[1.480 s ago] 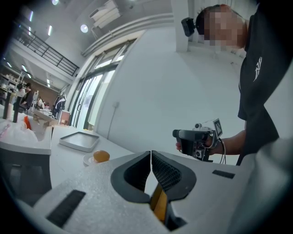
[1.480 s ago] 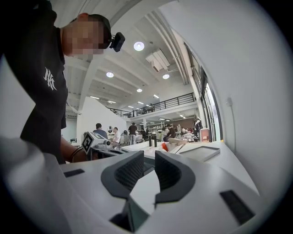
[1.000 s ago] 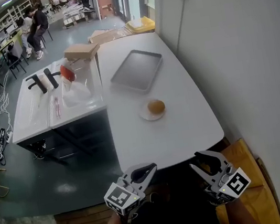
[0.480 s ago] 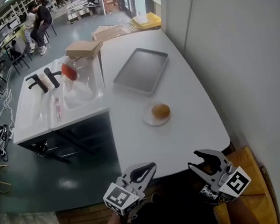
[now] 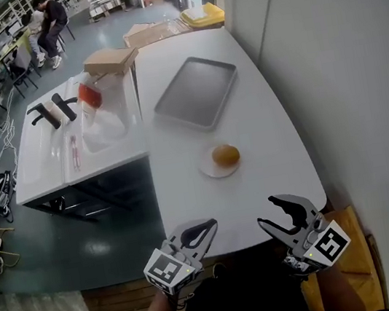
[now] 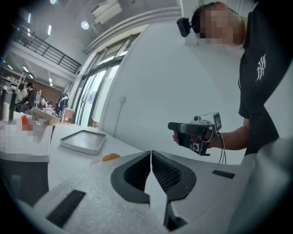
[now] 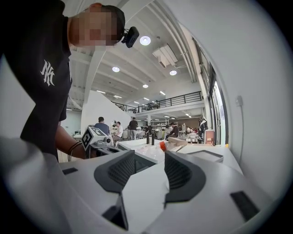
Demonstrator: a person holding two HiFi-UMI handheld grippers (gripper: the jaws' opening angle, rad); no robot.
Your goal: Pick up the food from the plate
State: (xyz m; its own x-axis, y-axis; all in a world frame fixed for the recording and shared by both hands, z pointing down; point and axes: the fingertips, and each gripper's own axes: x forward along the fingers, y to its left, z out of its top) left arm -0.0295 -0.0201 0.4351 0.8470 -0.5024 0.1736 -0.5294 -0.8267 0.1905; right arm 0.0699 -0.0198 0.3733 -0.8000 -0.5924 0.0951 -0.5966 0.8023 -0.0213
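A round golden-brown bun [image 5: 225,155] lies on a small white plate [image 5: 210,169] near the middle of the white table [image 5: 211,207]. In the left gripper view the bun [image 6: 111,157] shows low beyond the jaws. Both grippers hang below the table's near edge, well short of the plate. The left gripper [image 5: 205,229] is shut, its pads meeting with nothing between them [image 6: 150,165]. The right gripper [image 5: 283,210] has its jaws opening, a clear gap between the pads and nothing in it [image 7: 149,169].
A grey metal tray [image 5: 196,91] lies on the table beyond the plate. A cardboard box [image 5: 111,60] sits at the far left corner. A lower white table [image 5: 48,161] with dark bottles and a red item stands to the left. A wall runs along the right; people sit far off.
The right gripper's jaws have spread wider. The view has shifted slightly, so the plate and bun sit a little lower and nearer. Both grippers remain below the table edge.
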